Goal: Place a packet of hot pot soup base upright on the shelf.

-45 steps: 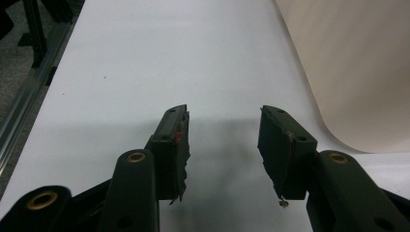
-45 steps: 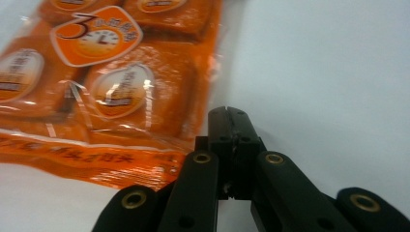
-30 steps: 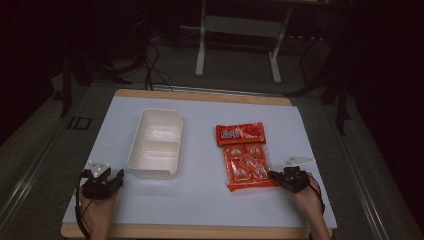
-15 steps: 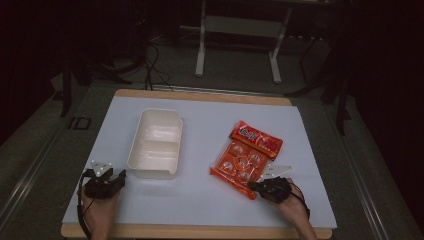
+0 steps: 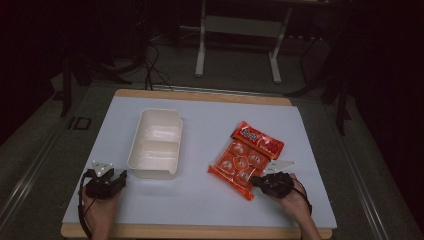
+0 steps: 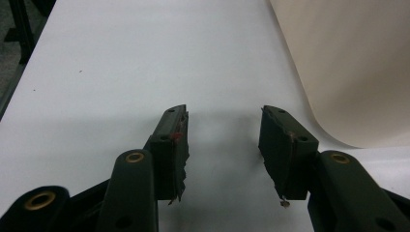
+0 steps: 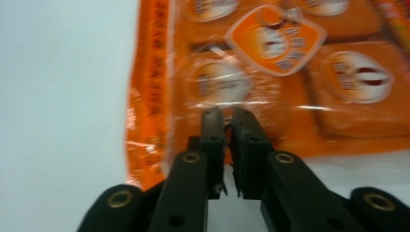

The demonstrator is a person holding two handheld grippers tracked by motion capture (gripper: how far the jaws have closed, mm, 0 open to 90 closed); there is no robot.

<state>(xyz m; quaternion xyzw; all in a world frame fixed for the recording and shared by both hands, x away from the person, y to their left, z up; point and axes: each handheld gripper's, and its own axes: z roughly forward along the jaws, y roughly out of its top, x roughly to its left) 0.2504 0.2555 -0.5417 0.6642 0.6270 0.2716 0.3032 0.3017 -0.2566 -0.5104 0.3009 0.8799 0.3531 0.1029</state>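
Pale blue surface [image 5: 200,200] with wooden edging, dark room behind. Left gripper [image 5: 119,179]: near edge, jaws spread, holding nothing, just beside white two-compartment tray [image 5: 155,143]. Orange snack packet [image 5: 246,157]: right of centre, lying flat and askew. Right gripper [image 5: 256,181]: jaws pinched on packet's near edge.

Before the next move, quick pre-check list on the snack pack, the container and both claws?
1. Right claw clamped on the orange snack pack: ok, jaws nearly closed on its edge.
2. Pack flat on the table: cannot tell, the gripped edge may be lifted.
3. White two-compartment container empty: ok.
4. Path from pack to container unobstructed: ok.
5. Left claw open and holding nothing: ok.
6. Left claw apart from the container: ok, beside its corner, not touching.
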